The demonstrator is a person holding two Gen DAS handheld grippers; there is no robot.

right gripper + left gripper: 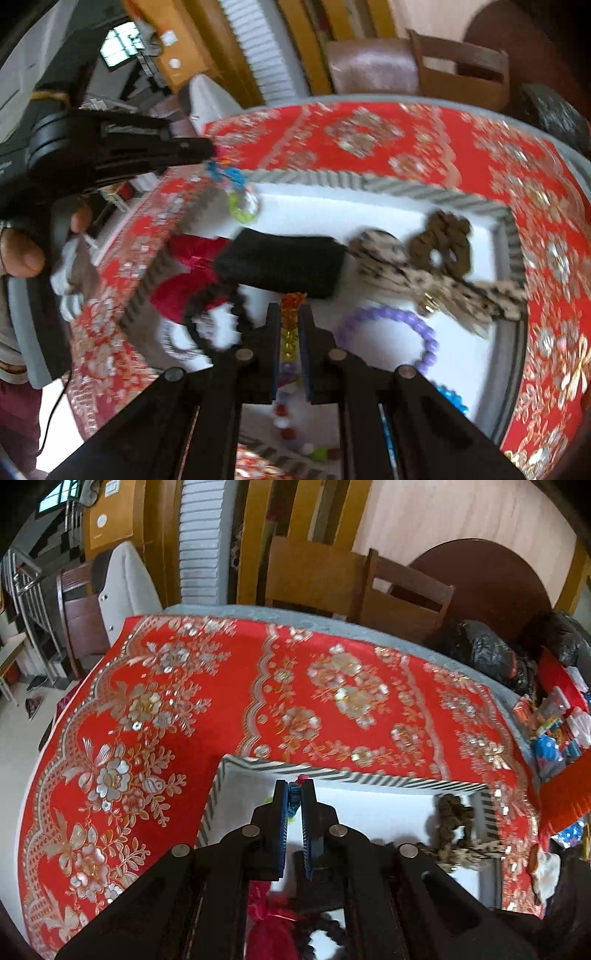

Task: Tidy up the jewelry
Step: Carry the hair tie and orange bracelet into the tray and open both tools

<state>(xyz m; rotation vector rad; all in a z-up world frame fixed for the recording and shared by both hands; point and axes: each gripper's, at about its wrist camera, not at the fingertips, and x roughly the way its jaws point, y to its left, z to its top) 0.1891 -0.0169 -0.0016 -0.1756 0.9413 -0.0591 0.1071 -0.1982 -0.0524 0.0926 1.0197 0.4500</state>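
Over the striped tray (436, 192) on the red-clothed desk (221, 709), the left tongs (294, 794) are gripping a blue beaded string (225, 175), and the right tongs (291, 314) are clamping an orange-yellow bead strand (290, 325) above a purple bracelet (406, 321).

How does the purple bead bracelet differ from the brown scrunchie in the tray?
The purple bead bracelet is a thin ring of smooth round beads with a wide opening; the brown scrunchie is thick ruffled fabric with a small hole. The bracelet lies near the right gripper; the scrunchie lies farther away, by the tray's striped rim. Both are closed loops lying flat on the white tray floor, ungripped.
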